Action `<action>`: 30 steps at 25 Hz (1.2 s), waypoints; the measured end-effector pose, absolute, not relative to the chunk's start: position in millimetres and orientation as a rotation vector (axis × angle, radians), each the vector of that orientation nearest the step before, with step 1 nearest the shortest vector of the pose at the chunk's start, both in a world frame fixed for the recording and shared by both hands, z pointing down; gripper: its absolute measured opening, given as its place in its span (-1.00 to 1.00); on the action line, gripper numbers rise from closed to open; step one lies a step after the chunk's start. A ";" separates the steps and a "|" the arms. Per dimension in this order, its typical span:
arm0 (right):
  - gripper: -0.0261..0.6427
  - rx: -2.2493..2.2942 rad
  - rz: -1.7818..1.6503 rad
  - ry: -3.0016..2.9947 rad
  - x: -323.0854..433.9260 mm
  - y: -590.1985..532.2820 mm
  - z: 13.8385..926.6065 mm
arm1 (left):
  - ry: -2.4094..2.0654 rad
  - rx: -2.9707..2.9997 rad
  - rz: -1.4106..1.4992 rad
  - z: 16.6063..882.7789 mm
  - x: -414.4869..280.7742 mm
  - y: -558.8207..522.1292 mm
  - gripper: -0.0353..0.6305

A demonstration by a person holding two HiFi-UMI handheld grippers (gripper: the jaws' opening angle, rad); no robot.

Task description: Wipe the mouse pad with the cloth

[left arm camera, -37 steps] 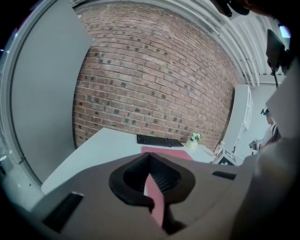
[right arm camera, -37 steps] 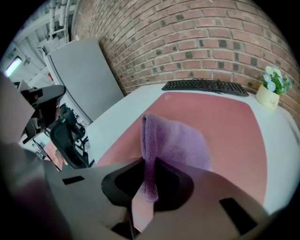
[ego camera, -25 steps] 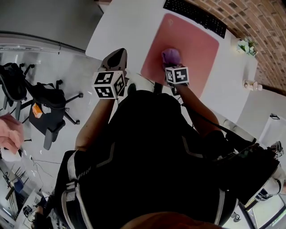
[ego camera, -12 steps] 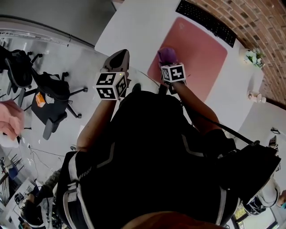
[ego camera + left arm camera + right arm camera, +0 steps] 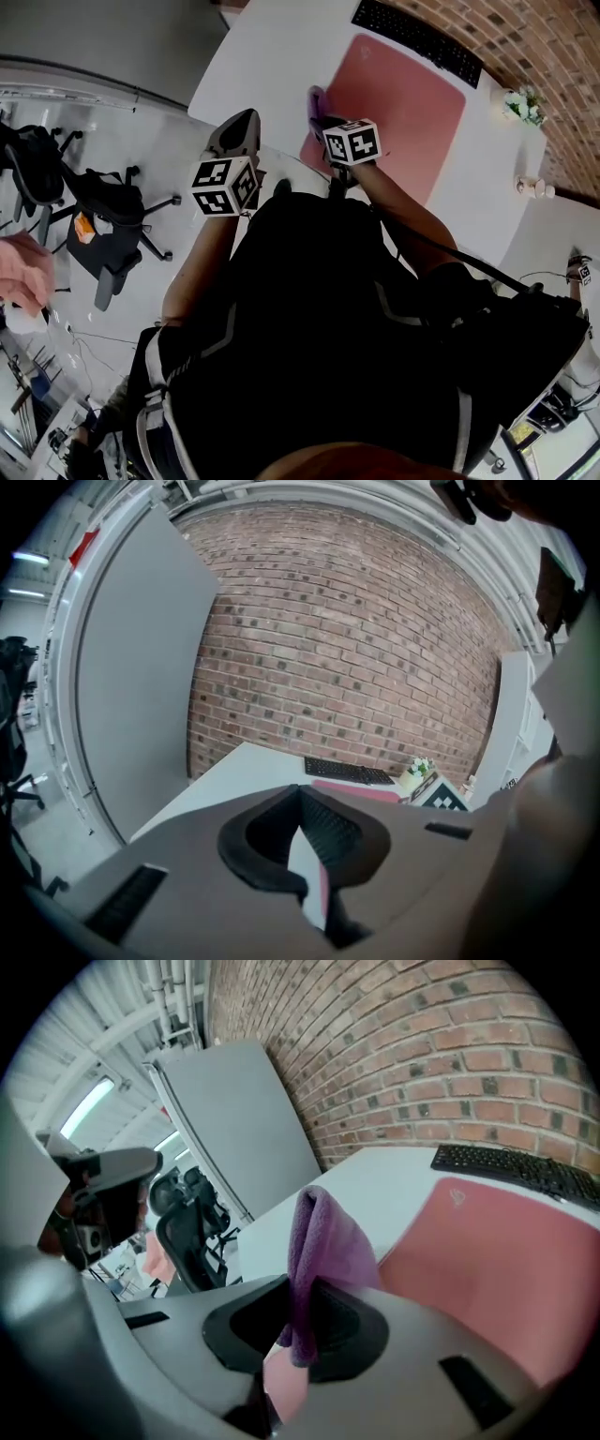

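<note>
Right claw (image 5: 302,1288) clenched on purple cloth (image 5: 323,1232), at mouse pad's (image 5: 506,1251) 9 o'clock edge, head view. Risk: cloth stands bunched upright, so jaws may scrape pad instead. Left claw (image 5: 302,799) closed, empty.

The purple cloth (image 5: 328,1237) looked soft and fuzzy, the pink mouse pad (image 5: 506,1251) smooth and matt, the upper-right brick wall (image 5: 450,1044) rough.

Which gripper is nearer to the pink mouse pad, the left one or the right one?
Right. The right gripper, shut on the purple cloth, is at the mouse pad's near left corner. The left gripper is farther left, by the edge of the desk, clear of the pad.
</note>
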State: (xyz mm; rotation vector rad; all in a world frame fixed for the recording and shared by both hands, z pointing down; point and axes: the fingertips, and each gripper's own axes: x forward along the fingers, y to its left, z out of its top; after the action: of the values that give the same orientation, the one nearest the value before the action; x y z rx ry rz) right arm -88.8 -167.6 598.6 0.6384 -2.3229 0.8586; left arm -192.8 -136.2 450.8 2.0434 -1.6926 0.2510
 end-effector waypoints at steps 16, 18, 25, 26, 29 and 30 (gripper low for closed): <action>-0.76 1.496 0.917 -2.176 192.7 -222.0 554.2 | -1.372 2.309 0.325 456.5 -75.9 -194.2 -0.89; -0.76 1.575 0.884 -2.101 229.3 -220.6 560.2 | -1.338 2.331 0.338 457.7 -61.9 -198.1 -0.89; -0.76 1.718 0.833 -1.864 317.7 -211.7 587.5 | -1.288 2.361 0.376 461.0 -35.9 -204.0 -0.89; -0.76 1.706 0.822 -1.845 321.5 -210.8 593.0 | -1.288 2.359 0.379 461.2 -34.7 -204.4 -0.89; -0.76 1.656 0.826 -1.824 321.8 -211.4 611.5 | -1.296 2.349 0.388 461.7 -33.0 -205.6 -0.89; -0.76 1.635 0.836 -1.827 318.3 -212.7 617.1 | -1.301 2.345 0.391 462.0 -33.5 -205.9 -0.89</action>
State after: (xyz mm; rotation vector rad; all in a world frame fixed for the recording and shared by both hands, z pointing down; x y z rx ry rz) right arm 318.3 -212.7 617.1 1.6355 -1.8272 0.8356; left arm -33.5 -205.9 462.0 2.3445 -1.3014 0.3914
